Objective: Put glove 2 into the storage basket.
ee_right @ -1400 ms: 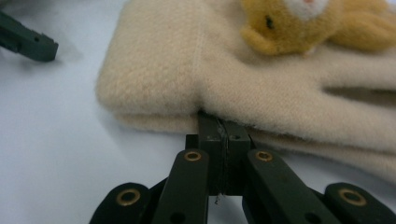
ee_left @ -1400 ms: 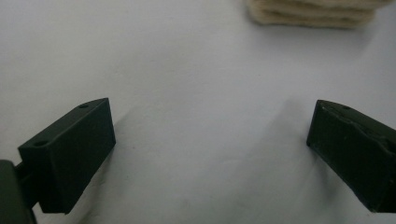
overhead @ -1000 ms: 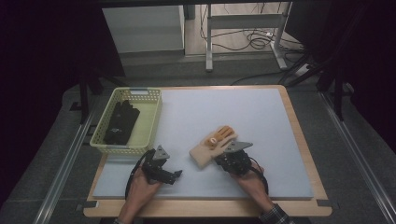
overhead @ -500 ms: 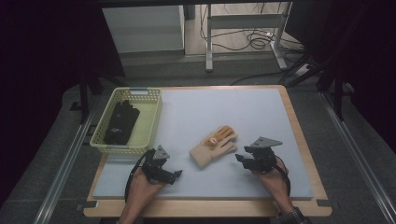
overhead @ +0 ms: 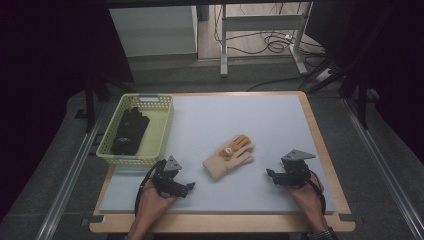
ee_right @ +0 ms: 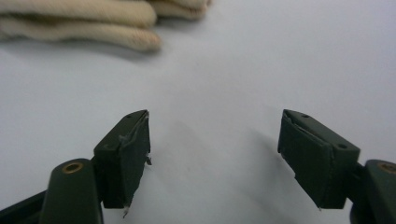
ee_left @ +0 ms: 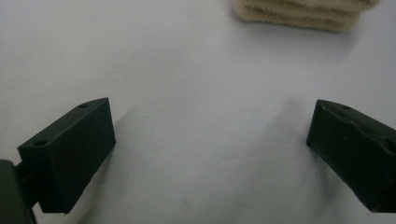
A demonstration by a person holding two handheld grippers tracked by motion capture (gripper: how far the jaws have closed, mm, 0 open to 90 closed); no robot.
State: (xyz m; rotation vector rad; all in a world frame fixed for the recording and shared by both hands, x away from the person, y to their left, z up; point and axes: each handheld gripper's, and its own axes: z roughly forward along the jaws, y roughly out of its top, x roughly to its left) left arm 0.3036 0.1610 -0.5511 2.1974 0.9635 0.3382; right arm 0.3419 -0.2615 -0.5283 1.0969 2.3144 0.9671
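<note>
Two grippers rest low over the pale blue mat (overhead: 280, 125), one on either side of a cream knitted glove (overhead: 229, 157) with orange fingertips that lies flat near the mat's middle front, held by nothing. The right gripper (overhead: 272, 176) sits well apart from the glove on its right; its jaws have just been opening and now stand spread, with bare mat between them and the glove's fingers off to the upper left in the right gripper view. The left gripper (overhead: 189, 187) is near the glove's cuff end, jaws likewise spread and empty. A yellow-green basket (overhead: 159, 131) at the mat's left edge holds a dark glove (overhead: 129, 131). Risks, as judged: the knit is soft and limp, so a shallow pinch may catch only the top layer and let the rest sag or slip. A low approach could push the glove along the mat rather than take it. Carried toward the basket, trailing fingers may snag on the rim.
</note>
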